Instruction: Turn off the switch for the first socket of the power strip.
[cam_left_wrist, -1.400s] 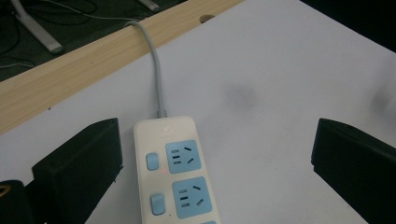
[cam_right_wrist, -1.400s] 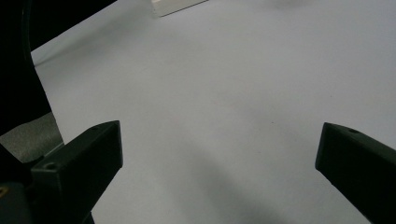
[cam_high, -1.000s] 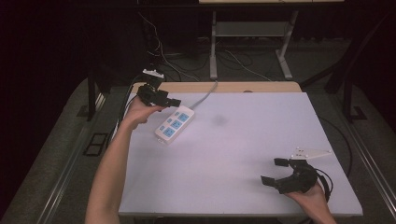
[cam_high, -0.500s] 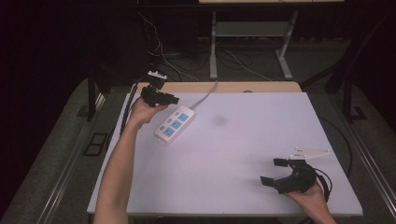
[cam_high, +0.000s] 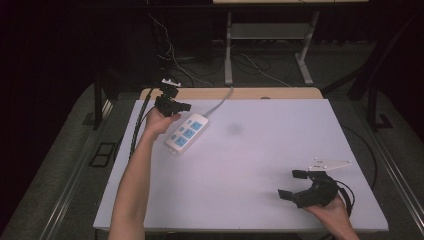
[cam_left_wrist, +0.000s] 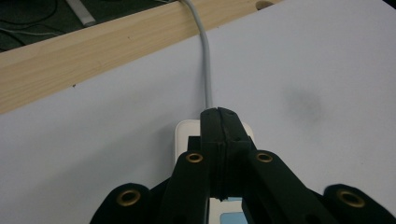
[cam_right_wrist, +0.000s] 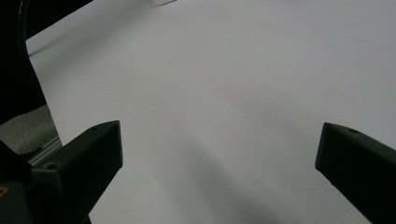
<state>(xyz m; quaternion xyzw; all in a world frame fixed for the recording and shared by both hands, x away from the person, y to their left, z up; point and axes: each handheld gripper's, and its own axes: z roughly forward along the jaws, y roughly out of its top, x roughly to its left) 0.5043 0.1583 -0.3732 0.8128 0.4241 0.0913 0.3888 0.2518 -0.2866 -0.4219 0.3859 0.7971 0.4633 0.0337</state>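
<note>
A white power strip (cam_high: 187, 134) with blue sockets lies at the far left of the white tabletop (cam_high: 260, 165). Its grey cable (cam_high: 220, 103) runs off over the back edge. My left gripper (cam_high: 184, 106) hovers just above the strip's cable end, jaws pressed together with nothing between them. In the left gripper view the shut gripper (cam_left_wrist: 221, 122) covers the strip's end (cam_left_wrist: 185, 134), and the cable (cam_left_wrist: 206, 70) leads away ahead. My right gripper (cam_high: 290, 184) rests near the front right corner, jaws spread wide. In the right gripper view that gripper (cam_right_wrist: 219, 154) faces bare tabletop.
A wooden strip (cam_high: 260, 93) borders the tabletop's far edge. A faint dark smudge (cam_high: 234, 130) marks the surface to the right of the power strip. Loose cables (cam_high: 180, 60) and a table frame (cam_high: 305, 50) stand on the floor beyond.
My left hand and gripper have drifted slightly to the right over the strip's cable end. The right gripper has stayed put.
</note>
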